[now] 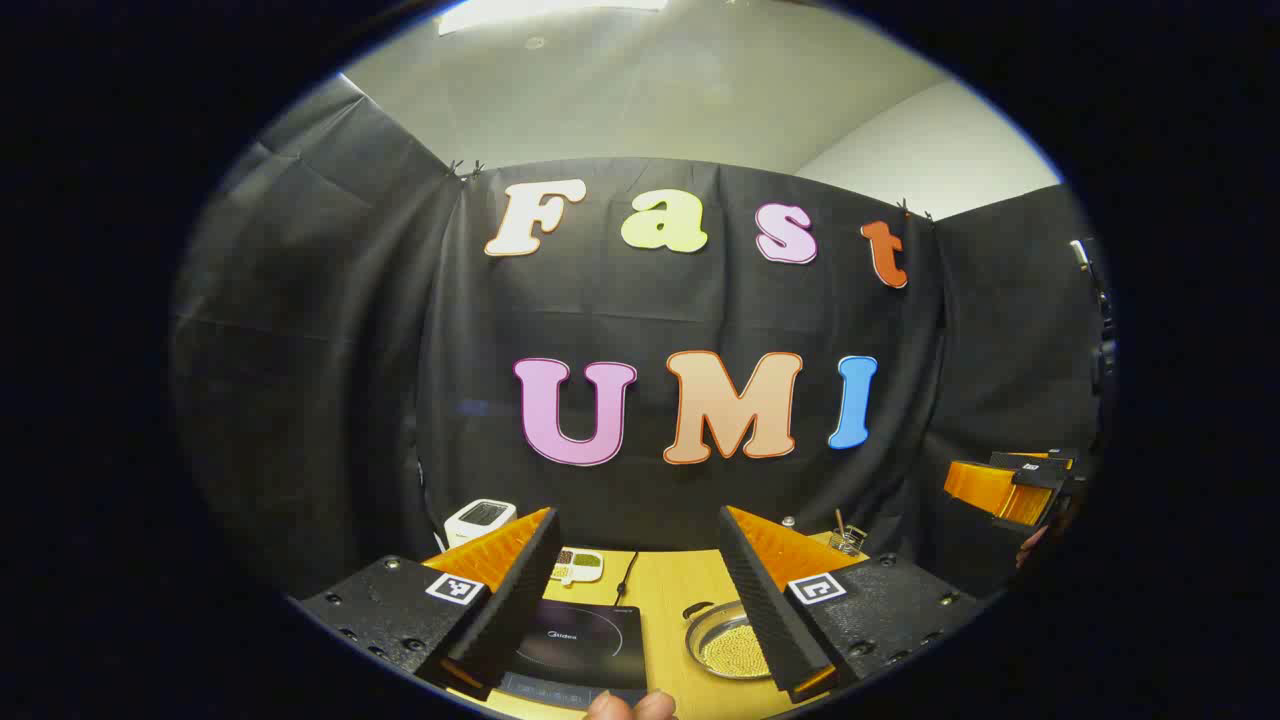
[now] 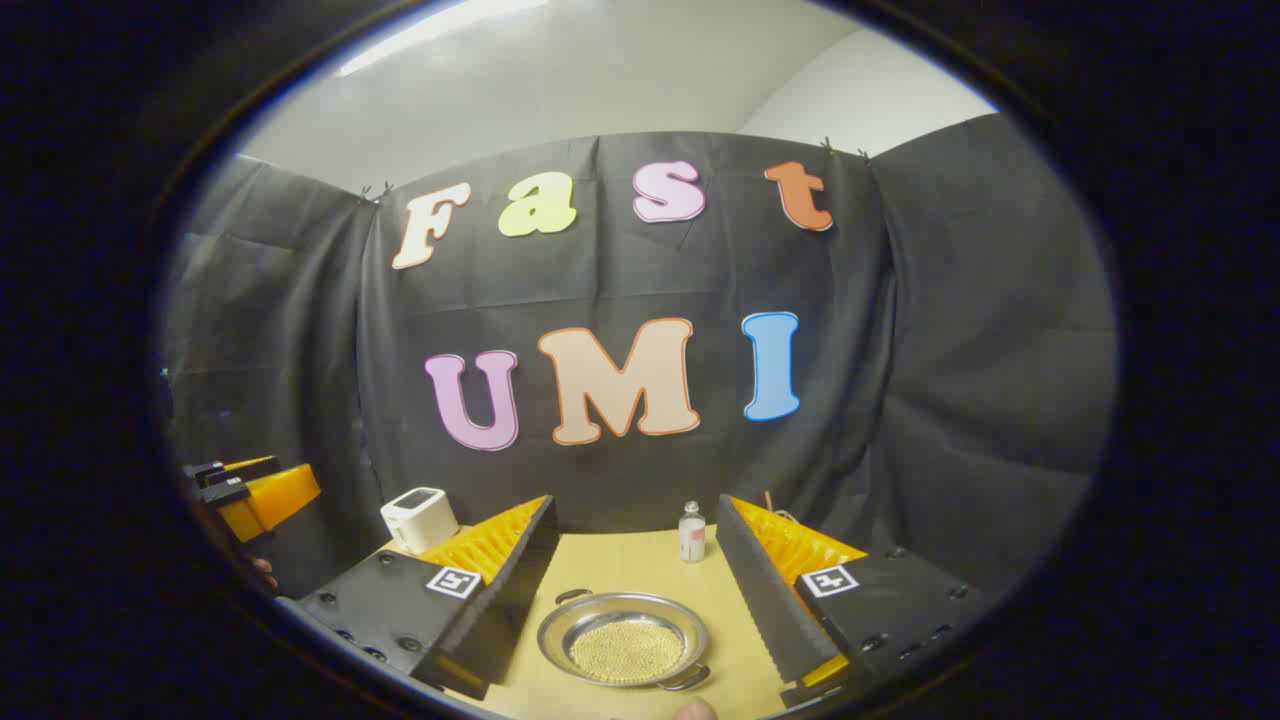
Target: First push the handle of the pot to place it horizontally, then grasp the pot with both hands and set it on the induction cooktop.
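- Pot (image 2: 623, 640) sits on the table (image 2: 620, 565), beside the cooktop (image 1: 580, 640); nothing done yet.
- Left gripper (image 1: 640, 600) and right gripper (image 2: 630, 590) gape wide, empty, above it.

Faint brand word on the black cooktop (image 1: 575, 645), too blurred to read, square black-and-white markers on both grippers' fingers (image 1: 455, 588)

The left gripper with black fingers and orange backs (image 1: 640, 590) is held up high, with its two fingers wide apart and nothing between them. The right gripper of the same black and orange make (image 2: 635, 590) is also up, fingers spread wide.
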Action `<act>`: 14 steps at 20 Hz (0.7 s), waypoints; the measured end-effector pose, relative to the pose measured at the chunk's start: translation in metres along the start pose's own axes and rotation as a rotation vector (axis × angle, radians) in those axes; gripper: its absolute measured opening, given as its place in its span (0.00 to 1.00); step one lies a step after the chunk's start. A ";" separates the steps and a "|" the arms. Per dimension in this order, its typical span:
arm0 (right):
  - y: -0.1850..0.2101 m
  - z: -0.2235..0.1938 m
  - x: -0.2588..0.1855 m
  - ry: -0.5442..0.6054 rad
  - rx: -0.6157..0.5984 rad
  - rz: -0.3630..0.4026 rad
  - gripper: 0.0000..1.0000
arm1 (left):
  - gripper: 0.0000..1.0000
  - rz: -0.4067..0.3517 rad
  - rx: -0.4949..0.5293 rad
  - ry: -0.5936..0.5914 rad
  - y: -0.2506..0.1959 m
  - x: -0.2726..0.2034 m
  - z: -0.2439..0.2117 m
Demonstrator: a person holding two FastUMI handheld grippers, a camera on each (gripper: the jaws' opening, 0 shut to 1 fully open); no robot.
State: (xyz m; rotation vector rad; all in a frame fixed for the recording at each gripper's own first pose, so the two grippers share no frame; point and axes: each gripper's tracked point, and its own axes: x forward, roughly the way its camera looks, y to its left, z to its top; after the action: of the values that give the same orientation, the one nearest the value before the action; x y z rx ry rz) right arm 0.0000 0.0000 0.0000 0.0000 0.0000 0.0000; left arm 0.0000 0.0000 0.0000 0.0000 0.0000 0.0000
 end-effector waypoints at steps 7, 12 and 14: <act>0.006 0.006 0.002 -0.005 -0.019 0.005 0.98 | 0.92 -0.004 -0.001 -0.005 -0.001 0.002 0.003; 0.011 0.005 0.007 -0.003 -0.030 0.014 0.98 | 0.95 -0.003 -0.004 -0.002 0.001 0.005 0.001; 0.013 0.005 0.008 -0.003 -0.033 0.016 0.98 | 0.95 0.001 -0.002 0.000 0.003 0.006 -0.001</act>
State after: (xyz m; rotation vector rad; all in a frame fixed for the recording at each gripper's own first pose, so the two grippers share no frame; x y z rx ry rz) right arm 0.0078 0.0134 0.0052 -0.0334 -0.0027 0.0157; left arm 0.0055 0.0027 -0.0006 -0.0016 0.0004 0.0010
